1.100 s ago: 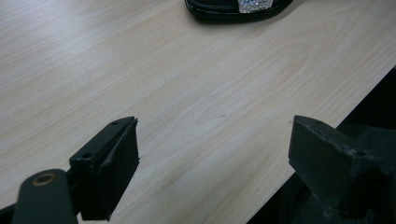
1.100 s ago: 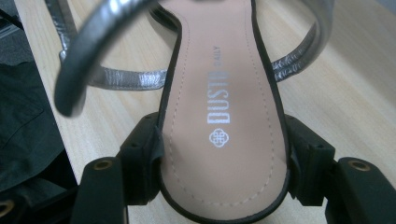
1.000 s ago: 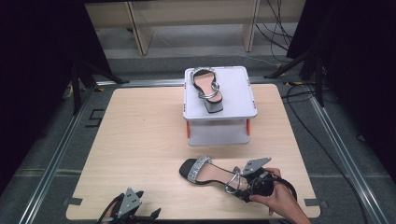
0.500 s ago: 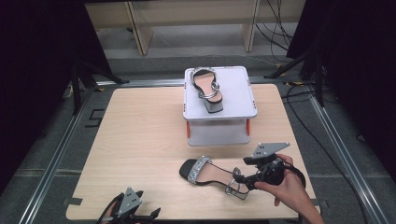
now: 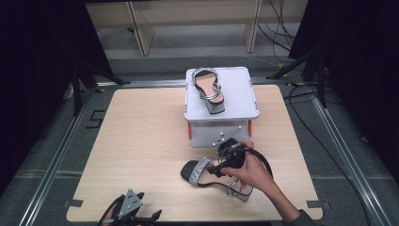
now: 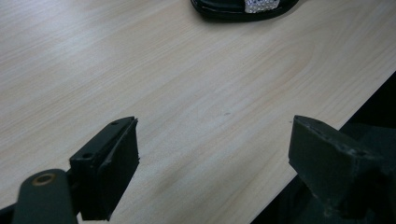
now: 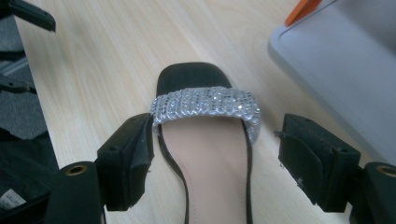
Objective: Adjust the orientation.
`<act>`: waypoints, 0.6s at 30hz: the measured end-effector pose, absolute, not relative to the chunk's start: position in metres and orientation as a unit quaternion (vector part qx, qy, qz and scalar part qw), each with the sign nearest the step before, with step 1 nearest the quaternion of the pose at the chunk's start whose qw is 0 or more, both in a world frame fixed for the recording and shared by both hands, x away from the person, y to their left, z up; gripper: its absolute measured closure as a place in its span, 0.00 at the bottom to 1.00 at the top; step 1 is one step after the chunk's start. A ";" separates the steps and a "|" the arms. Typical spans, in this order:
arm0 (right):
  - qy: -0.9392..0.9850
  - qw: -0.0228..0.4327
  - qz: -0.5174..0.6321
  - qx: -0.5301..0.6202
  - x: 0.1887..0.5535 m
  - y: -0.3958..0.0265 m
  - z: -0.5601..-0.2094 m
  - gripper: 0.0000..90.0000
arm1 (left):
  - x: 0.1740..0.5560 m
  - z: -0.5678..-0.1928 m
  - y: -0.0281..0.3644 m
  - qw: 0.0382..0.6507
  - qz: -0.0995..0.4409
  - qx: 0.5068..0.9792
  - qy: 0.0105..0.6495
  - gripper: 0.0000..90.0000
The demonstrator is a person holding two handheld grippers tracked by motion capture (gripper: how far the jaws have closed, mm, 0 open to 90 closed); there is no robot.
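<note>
Right gripper (image 5: 221,165) shifts from sandal's (image 5: 214,174) heel end to over its middle, toward table's (image 5: 141,141) far edge; jaws have just been opening, straddling the rhinestone strap (image 7: 205,106).

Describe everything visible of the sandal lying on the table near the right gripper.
The sandal is black with a square open toe, a beige insole, a glittering rhinestone band across the front and thin black straps. It lies sole-down on the wooden table, just in front of the white box, toe pointing left in the high view. The right gripper straddles it behind the band, jaws open; one pad seems to brush the band, the other stands clear.
</note>
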State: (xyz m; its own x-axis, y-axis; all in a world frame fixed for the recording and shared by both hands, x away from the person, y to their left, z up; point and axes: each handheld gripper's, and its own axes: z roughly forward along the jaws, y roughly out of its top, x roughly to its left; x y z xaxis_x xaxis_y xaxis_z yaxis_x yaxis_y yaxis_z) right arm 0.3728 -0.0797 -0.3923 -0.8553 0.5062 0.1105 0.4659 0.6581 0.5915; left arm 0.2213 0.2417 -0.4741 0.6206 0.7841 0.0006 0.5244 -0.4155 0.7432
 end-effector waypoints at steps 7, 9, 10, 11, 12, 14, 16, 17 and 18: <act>0.925 0.029 0.277 0.258 0.374 -0.064 -0.414 0.30 | 0.223 -0.475 0.241 0.362 0.178 0.824 0.398 0.18; 0.926 0.028 0.269 0.263 0.374 -0.062 -0.419 0.30 | 0.222 -0.474 0.242 0.364 0.175 0.823 0.400 0.17; 0.926 0.028 0.269 0.263 0.374 -0.062 -0.419 0.30 | 0.222 -0.474 0.242 0.364 0.175 0.823 0.400 0.18; 0.926 0.024 0.262 0.271 0.374 -0.062 -0.423 0.30 | 0.223 -0.475 0.241 0.366 0.175 0.823 0.397 0.18; 0.926 0.024 0.262 0.271 0.374 -0.062 -0.423 0.30 | 0.223 -0.475 0.241 0.366 0.175 0.823 0.397 0.18; 0.929 0.025 0.259 0.262 0.375 -0.063 -0.427 0.29 | 0.223 -0.475 0.241 0.363 0.178 0.824 0.397 0.18; 0.932 0.030 0.250 0.259 0.375 -0.065 -0.431 0.29 | 0.223 -0.475 0.242 0.364 0.178 0.823 0.397 0.18; 0.933 0.029 0.245 0.264 0.374 -0.065 -0.433 0.29 | 0.222 -0.474 0.242 0.367 0.177 0.822 0.398 0.18; 0.934 0.027 0.244 0.259 0.373 -0.067 -0.435 0.29 | 0.222 -0.474 0.242 0.366 0.176 0.823 0.398 0.18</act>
State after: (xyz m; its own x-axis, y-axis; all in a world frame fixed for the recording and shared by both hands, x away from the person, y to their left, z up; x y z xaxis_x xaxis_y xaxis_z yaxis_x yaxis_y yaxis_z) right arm 0.3735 -0.0665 -0.4352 -0.8639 0.4978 0.0763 0.4717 0.7468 0.4688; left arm 0.2220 0.2421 -0.4738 0.6215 0.7835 -0.0012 0.5250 -0.4153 0.7429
